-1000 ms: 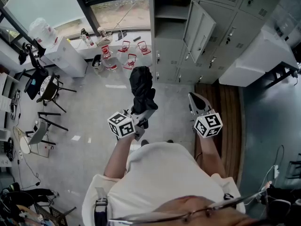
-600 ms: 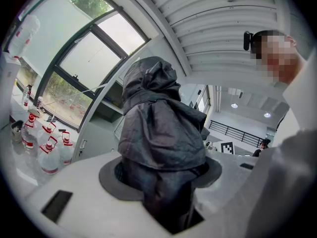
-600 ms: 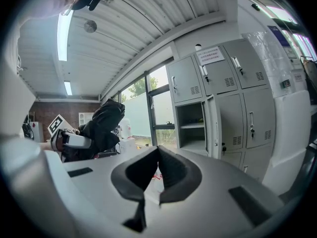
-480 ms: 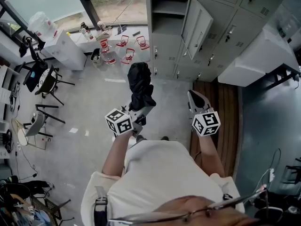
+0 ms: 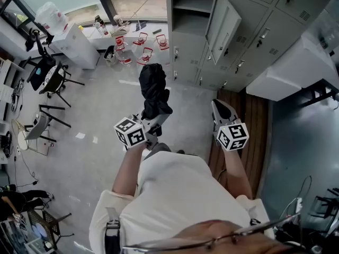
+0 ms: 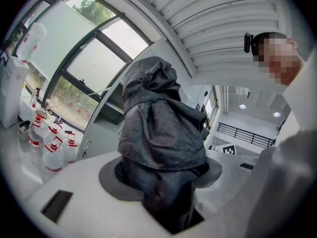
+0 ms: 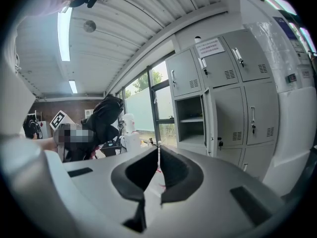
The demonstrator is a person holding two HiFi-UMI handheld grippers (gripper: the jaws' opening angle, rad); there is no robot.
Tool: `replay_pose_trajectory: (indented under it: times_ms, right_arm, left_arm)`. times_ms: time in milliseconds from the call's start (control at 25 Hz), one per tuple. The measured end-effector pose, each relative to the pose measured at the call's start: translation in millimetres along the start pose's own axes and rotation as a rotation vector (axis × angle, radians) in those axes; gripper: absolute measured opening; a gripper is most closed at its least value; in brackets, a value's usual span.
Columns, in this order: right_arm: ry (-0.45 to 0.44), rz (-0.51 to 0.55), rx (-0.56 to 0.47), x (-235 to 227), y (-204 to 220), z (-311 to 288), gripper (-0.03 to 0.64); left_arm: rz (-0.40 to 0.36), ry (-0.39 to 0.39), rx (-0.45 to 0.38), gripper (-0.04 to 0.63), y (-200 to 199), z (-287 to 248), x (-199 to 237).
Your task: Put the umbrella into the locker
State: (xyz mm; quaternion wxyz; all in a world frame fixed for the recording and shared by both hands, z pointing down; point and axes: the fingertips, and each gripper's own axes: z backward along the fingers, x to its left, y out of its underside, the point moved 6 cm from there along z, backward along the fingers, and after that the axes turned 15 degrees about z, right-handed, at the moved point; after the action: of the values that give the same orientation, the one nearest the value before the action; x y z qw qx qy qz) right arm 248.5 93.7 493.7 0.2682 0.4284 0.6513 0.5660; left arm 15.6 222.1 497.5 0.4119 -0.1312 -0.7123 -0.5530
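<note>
The left forearm [image 5: 127,168] and right forearm [image 5: 234,167] are bare. They reach forward from the white shirt, roughly parallel, with the elbows bent. The left gripper [image 5: 153,119] points about level toward the lockers, its marker cube nearest the body. Its jaws are clamped on the lower part of the umbrella [image 5: 154,90], and the bulk of it stands out beyond them. The right gripper [image 5: 219,109] is well apart to the side and tilted slightly down. Its jaws are pressed together at the tips with nothing between them (its own view shows only a thin slit there).

The umbrella is folded into a black bundle of limp, creased fabric with a dull sheen. It is bunched into a lumpy knob at the far end and flares in loose folds at the jaws. It hangs in the air in front of the person, short of the locker [image 5: 180,41]. The locker is boxy grey sheet metal with small vent slots. One compartment stands open with its door [image 5: 223,21] swung out and a shelf [image 5: 193,5] inside. The grippers are smooth pale plastic with dark pads. The floor [image 5: 100,115] is speckled grey.
</note>
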Motion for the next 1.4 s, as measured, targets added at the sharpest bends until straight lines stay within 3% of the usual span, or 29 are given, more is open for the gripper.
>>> replay_pose_trajectory:
  times_ms: [600, 1400]
  right_arm:
    - [0.025, -0.043, 0.002, -31, -3, -50, 0.006]
    - [0.094, -0.016, 0.049, -76, -41, -213, 0.006]
  left_arm:
    - [-0.001, 0.017, 0.027, 0.227, -34, -36, 35]
    - [-0.007, 0.112, 0.135, 0.227, -168, -119, 160]
